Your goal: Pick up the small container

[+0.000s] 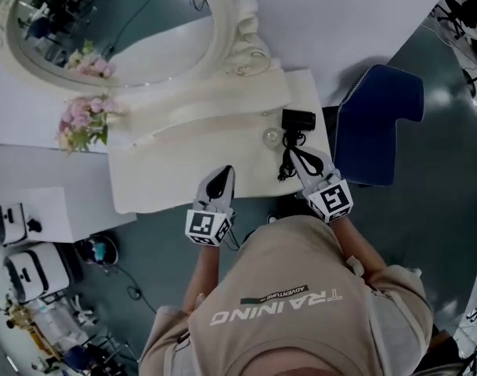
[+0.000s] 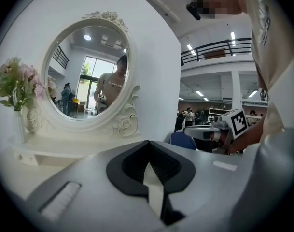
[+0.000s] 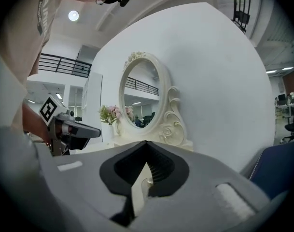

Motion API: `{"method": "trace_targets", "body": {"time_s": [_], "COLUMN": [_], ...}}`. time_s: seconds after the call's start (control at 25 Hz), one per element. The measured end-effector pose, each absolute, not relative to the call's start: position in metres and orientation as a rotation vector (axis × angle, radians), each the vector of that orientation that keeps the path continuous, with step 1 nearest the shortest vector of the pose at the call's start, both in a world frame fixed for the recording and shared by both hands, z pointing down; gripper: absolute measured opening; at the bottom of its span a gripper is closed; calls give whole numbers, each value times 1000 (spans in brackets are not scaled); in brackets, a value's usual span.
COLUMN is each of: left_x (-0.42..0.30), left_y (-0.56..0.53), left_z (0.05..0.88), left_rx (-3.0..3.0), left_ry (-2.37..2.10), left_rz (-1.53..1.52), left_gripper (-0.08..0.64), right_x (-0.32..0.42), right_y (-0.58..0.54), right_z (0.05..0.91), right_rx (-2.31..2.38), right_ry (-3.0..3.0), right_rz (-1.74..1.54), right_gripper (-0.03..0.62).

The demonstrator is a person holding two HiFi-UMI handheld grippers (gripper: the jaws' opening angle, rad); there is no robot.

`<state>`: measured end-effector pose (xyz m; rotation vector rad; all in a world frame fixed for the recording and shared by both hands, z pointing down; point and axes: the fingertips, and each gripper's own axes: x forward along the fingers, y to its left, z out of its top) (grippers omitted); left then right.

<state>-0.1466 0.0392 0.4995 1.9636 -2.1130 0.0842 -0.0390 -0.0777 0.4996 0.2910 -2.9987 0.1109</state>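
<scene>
An oval mirror [image 1: 113, 30] in an ornate cream frame [image 1: 236, 41] fills the upper left of the head view, in front of a white wall [image 1: 340, 14]. Pink flowers [image 1: 81, 122] stand at the left edge, just below the mirror, and show again in its glass. A cream table [image 1: 175, 178] spans the centre. Near the table's right end lies a black device [image 1: 298, 119], its cord [image 1: 287, 159] trailing toward the near edge. A blue chair [image 1: 379, 124] stands at the right, beside the table. White machines [image 1: 34, 269] sit at the lower left.
</scene>
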Motion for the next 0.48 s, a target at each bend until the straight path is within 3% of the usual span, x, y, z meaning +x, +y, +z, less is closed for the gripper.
{"method": "trace_targets", "body": {"time_s": [0.48], "left_x": [-149], "left_y": [-31], "left_z": [496], "left_rx": [2064], "left_ry": [-2025], "left_rz": [182], "left_gripper": [17], "right_x": [-51], "right_y": [-126], "right_z": [526], "right_rx": [287], "right_ry": [-2957], "right_rz": [245], "right_gripper": [3]}}
